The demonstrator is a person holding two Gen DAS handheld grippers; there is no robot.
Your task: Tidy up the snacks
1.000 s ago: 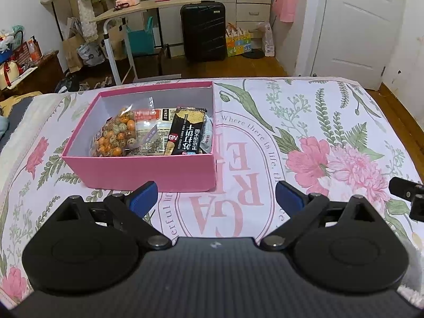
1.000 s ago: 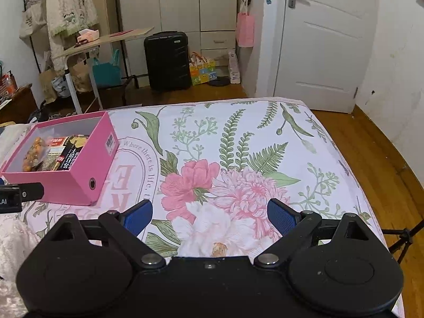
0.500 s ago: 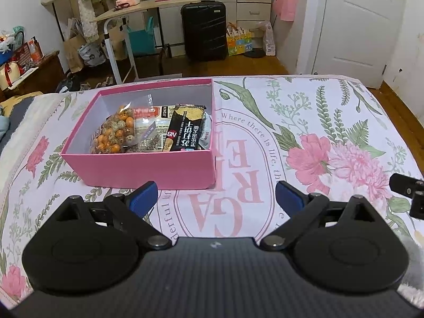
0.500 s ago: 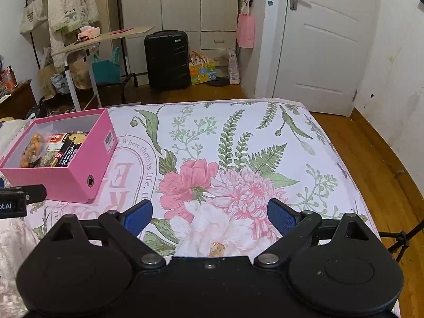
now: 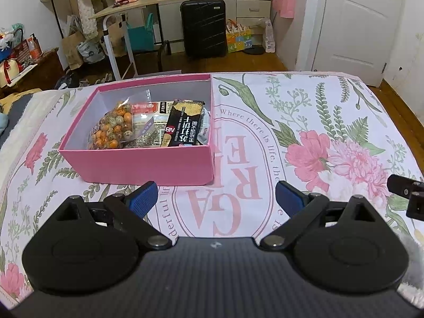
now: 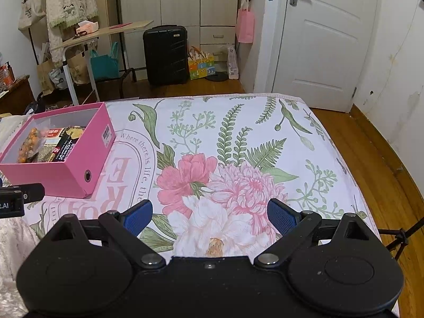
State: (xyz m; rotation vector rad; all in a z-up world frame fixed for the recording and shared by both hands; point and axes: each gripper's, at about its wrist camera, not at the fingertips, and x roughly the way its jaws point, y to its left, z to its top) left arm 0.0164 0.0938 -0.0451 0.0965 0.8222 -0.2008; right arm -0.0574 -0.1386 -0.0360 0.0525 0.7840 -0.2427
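A pink open box [image 5: 137, 164] [image 6: 71, 169] rests on the floral bedsheet. Inside lie a clear bag of orange and speckled balls [image 5: 112, 129] [image 6: 27, 145], a black cracker packet [image 5: 184, 126] [image 6: 65, 148] and flat printed packets [image 5: 148, 122] beneath. My left gripper [image 5: 216, 198] hovers open just in front of the box's near wall, nothing between its blue pads [image 5: 143, 198]. My right gripper [image 6: 209, 216] is open over the pink flower print, well right of the box, and holds nothing.
The bed [image 6: 238, 137] ends at the far edge, with wooden floor [image 6: 371, 159] beyond and to the right. A black suitcase [image 6: 165, 54], a side table [image 6: 106, 33], bags and a white door [image 6: 328, 39] stand at the back. The right gripper's tip [image 5: 405, 193] shows at the left view's right edge.
Both grippers have drawn back and risen slightly, so the box sits a little farther off in each view. Both stay open. The snacks in the box have not moved.
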